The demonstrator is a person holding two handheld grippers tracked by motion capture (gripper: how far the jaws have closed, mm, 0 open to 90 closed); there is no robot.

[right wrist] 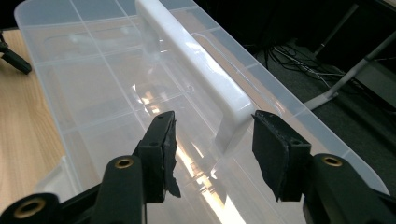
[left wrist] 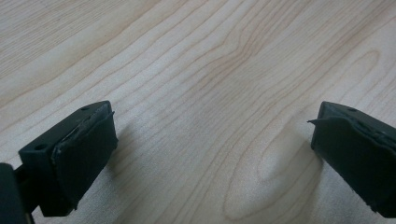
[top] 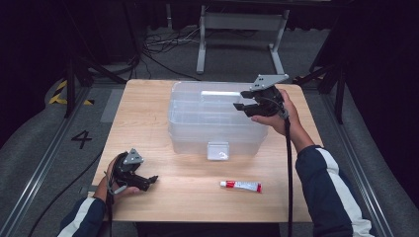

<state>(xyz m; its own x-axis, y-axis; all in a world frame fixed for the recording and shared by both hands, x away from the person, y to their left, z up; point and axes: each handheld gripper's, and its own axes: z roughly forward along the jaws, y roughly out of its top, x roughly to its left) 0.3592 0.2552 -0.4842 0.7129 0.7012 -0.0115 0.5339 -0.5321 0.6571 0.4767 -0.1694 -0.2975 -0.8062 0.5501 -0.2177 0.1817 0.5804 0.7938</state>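
A clear plastic storage box with a lid stands in the middle of the wooden table. A white handle runs along its top. My right gripper hovers over the box's right end. In the right gripper view its jaws stand apart on either side of the handle's near end, with a gap at each pad. My left gripper rests low near the table's front left, open, with only bare wood between its fingers.
A small white tube with red ends lies on the table in front of the box. The box has a clear latch on its front wall. Cables and a metal stand are on the floor beyond the table.
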